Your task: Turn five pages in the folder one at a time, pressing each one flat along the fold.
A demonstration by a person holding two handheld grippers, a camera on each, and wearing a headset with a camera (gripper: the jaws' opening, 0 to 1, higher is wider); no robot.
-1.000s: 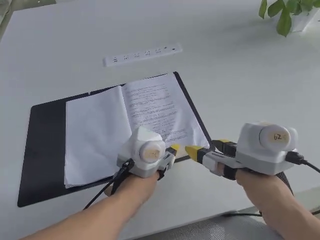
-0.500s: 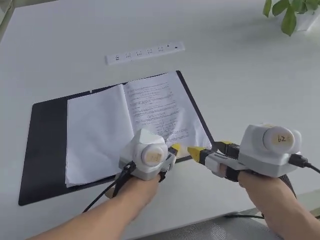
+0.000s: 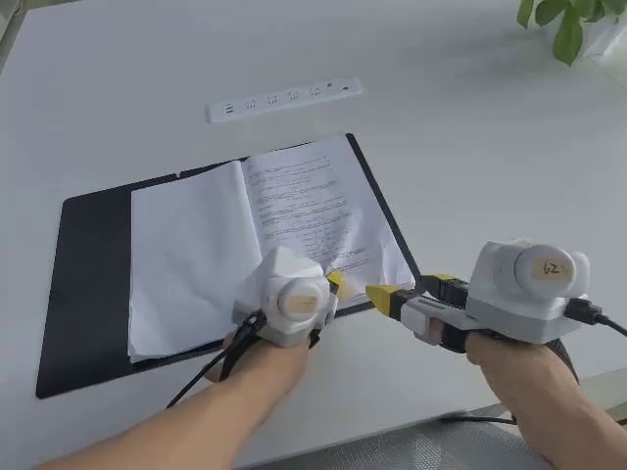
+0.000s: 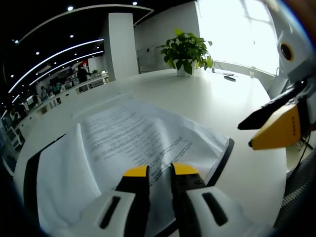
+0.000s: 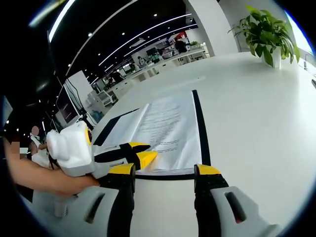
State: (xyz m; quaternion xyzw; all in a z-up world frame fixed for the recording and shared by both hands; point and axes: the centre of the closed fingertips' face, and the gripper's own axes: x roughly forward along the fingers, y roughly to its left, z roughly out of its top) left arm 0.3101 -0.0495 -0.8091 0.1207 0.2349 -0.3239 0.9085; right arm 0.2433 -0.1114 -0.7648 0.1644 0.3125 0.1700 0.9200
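Left gripper (image 4: 160, 171) sits at the page's (image 3: 313, 206) near right corner, jaws almost together; whether it grasps, I cannot tell. Right gripper (image 5: 165, 170) gapes, released, near the folder's (image 3: 88, 255) right edge.

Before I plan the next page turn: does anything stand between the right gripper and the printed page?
Nothing visible blocks it. The open right gripper faces the printed page straight across the near edge of the folder. The left gripper reaches in from the side, with its tips at that page's near edge.
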